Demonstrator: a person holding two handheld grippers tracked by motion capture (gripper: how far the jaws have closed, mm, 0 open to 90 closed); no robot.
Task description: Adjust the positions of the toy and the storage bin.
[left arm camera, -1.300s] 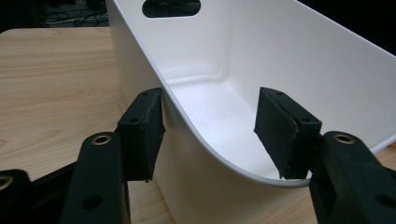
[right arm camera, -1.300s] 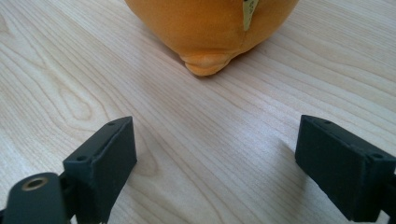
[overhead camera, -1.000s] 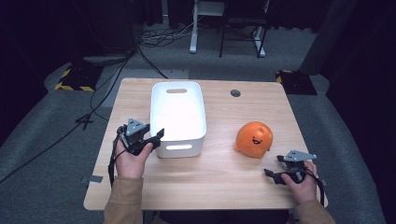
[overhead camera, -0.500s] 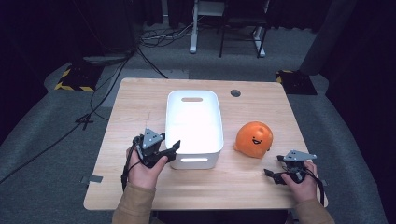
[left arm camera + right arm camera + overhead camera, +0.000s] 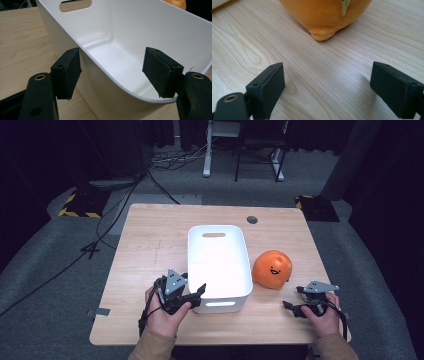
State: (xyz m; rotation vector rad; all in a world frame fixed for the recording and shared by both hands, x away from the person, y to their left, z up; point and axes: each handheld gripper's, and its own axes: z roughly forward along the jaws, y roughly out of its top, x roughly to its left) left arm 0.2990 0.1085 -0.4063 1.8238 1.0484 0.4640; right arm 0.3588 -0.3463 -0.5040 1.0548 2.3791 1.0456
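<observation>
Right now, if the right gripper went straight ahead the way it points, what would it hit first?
Most likely the orange plush toy. The right gripper has open jaws, with bare table between them and the toy ahead; the depth of that gap is unclear.

Left gripper [image 5: 196, 293] gapes wide, seemingly untouched by anything; right gripper [image 5: 290, 307] likewise spread, held low.

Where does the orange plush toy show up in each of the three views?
High view: the orange plush toy sits right of centre on the table, just right of the white bin.
Left gripper view: a sliver of it peeks over the bin's far rim at the top right.
Right gripper view: its underside is at the top centre, ahead of the open fingers.
Shared landmark: the light wooden table.
</observation>
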